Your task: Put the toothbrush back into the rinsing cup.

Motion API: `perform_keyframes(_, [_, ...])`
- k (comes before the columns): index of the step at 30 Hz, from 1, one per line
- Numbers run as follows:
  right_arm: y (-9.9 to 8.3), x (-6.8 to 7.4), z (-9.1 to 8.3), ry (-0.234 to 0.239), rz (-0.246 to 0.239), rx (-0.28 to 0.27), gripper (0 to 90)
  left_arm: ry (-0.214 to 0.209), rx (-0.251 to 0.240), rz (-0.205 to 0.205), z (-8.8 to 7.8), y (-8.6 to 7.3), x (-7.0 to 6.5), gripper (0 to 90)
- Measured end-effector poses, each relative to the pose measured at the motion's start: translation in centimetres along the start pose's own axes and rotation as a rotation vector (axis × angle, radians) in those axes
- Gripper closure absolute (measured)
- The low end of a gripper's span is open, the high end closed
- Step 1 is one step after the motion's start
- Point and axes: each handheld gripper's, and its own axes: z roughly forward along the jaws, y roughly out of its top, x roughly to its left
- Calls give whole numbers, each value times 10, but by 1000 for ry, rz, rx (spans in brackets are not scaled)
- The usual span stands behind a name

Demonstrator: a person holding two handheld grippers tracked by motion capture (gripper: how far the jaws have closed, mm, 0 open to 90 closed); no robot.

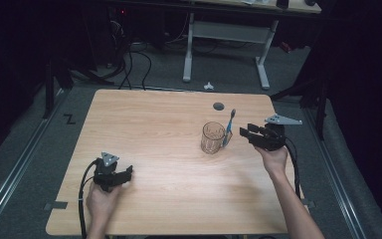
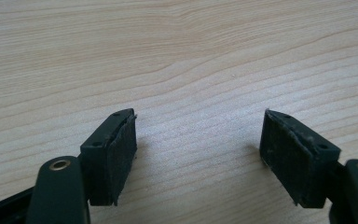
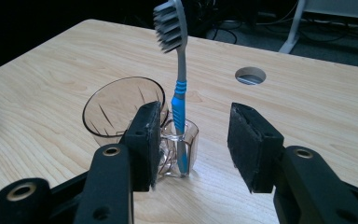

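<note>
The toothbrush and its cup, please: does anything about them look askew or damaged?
Nothing stands out. The toothbrush stands nearly upright, bristles up, in the small side holder of the clear cup, which sits upright and looks empty.

Surface: pale wooden table top (image 2: 177,56) with wavy grain running across, bare around the gripper.
Gripper: black two-jaw left gripper (image 2: 198,158), jaws spread wide apart with nothing between them, only table wood in the gap.
Left jaw: black block with a dark pad on its inner face, low over the table top; a brass-ringed hole sits in the arm just below it.
Right jaw: matching black padded block, its pad edge slightly frayed, close above the table top.
</note>
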Motion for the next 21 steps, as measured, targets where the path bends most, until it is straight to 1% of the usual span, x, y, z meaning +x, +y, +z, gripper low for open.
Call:
perform_keyframes(4, [-1, 0, -6, 0, 2, -14, 552, 0, 0, 0, 0, 0, 0, 276])
perform_keyframes(9, [-5, -1, -10, 1, 7, -7, 561, 0, 0, 0, 0, 0, 0, 276])
perform_keyframes(11, [-8, -3, -13, 1, 15, -13, 565, 0, 0, 0, 0, 0, 0, 276])
perform_keyframes(13, [-9, -3, -15, 0, 21, -6, 565, 0, 0, 0, 0, 0, 0, 277])
perform_keyframes(20, [-10, -2, -21, 0, 11, -8, 568, 0, 0, 0, 0, 0, 0, 276])
perform_keyframes(21, [-12, -2, -22, 0, 9, -2, 568, 0, 0, 0, 0, 0, 0, 276])
